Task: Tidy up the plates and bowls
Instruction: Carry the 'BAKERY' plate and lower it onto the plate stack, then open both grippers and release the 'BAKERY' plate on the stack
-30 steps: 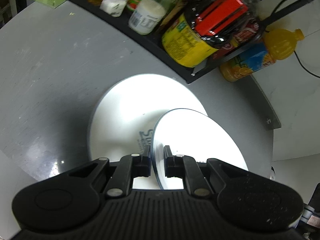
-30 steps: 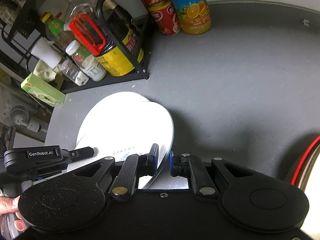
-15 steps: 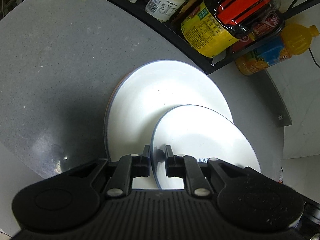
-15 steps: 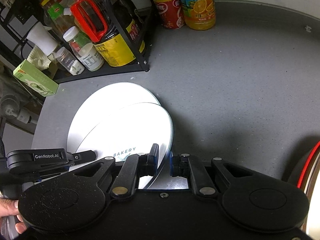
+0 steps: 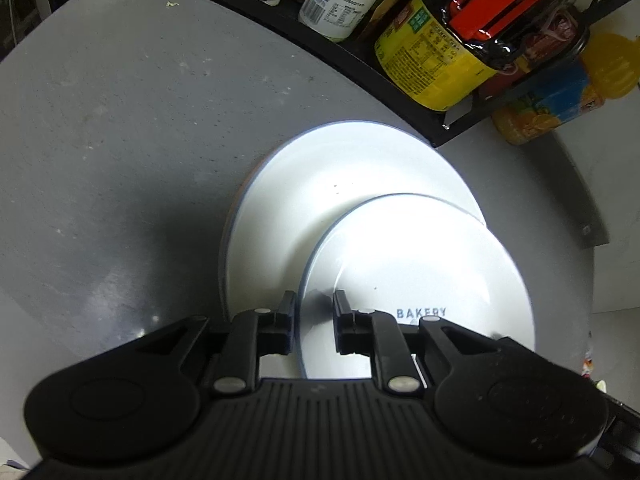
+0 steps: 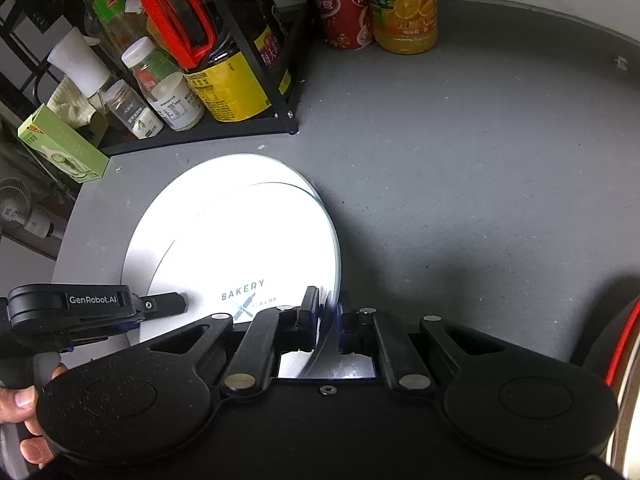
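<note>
A small white plate (image 5: 420,264) printed BAKERY lies partly over a larger white plate (image 5: 340,184) on the grey counter. My left gripper (image 5: 315,312) straddles the small plate's near rim. Its fingers are slightly parted, one outside the rim and one above the plate's face. In the right wrist view the small plate (image 6: 248,248) covers most of the large plate (image 6: 172,208). My right gripper (image 6: 329,312) is shut on the small plate's right rim. One finger (image 6: 164,305) of the left gripper reaches in over the plate's left edge.
A black rack (image 6: 240,128) holding several bottles and jars stands just behind the plates. An orange juice bottle (image 6: 404,8) and a red can (image 6: 344,16) stand beside it. A green box (image 6: 64,144) sits at the far left. A red-rimmed object (image 6: 624,340) shows at the right edge.
The small plate has come down and flattened over the large plate. Both grippers moved with it. The left gripper's fingers have spread a little; the right gripper's fingers stay closed on the rim.
</note>
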Available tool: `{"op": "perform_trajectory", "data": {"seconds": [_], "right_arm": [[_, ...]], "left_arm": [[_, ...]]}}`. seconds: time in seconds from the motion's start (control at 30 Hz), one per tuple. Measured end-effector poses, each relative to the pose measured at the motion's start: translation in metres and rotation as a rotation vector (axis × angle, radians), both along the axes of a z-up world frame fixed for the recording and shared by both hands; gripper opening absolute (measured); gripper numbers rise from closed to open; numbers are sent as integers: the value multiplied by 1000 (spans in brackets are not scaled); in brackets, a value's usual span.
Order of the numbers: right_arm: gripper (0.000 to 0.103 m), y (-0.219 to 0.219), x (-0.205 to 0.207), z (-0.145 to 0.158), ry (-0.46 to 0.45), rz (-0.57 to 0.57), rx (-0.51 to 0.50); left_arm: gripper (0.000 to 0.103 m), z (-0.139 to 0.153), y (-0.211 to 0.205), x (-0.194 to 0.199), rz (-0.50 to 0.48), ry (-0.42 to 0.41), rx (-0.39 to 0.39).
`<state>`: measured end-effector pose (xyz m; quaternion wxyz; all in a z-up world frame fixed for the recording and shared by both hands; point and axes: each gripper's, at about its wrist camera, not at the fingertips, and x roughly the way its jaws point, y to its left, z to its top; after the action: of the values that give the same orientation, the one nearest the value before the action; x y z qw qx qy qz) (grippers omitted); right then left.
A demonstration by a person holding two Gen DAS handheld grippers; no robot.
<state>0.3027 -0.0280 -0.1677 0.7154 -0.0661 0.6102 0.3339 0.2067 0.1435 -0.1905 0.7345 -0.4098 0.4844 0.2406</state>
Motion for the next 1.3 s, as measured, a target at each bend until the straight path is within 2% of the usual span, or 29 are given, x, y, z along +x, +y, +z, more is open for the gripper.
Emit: {"op": "perform_trajectory", "data": {"seconds": [0.1, 0.2, 0.37, 0.47, 0.53, 0.7, 0.8, 1.2, 1.3], "right_arm": [[8, 4, -1, 0, -6, 7, 0], [8, 9, -1, -2, -10, 11, -5], [9, 16, -3, -2, -31, 21, -10], [10, 19, -2, -3, -33, 24, -9], [10, 21, -2, -5, -28, 24, -10], [11, 26, -4, -8, -31, 45, -18], [12, 32, -4, -10, -31, 60, -25], [15, 47, 1, -22, -16, 65, -17], [22, 50, 4, -21, -14, 59, -13]], "left_arm": [[15, 7, 4, -3, 9, 2, 22], [21, 17, 10, -5, 16, -16, 35], [45, 38, 17, -8, 25, -21, 78], [55, 46, 16, -6, 23, -23, 112], [59, 43, 15, -4, 6, -7, 136], [59, 19, 16, -4, 10, 45, 104], [59, 10, 15, -4, 6, 72, 113], [59, 4, 25, -7, 32, 85, 125], [59, 7, 26, -7, 30, 75, 122]]}}
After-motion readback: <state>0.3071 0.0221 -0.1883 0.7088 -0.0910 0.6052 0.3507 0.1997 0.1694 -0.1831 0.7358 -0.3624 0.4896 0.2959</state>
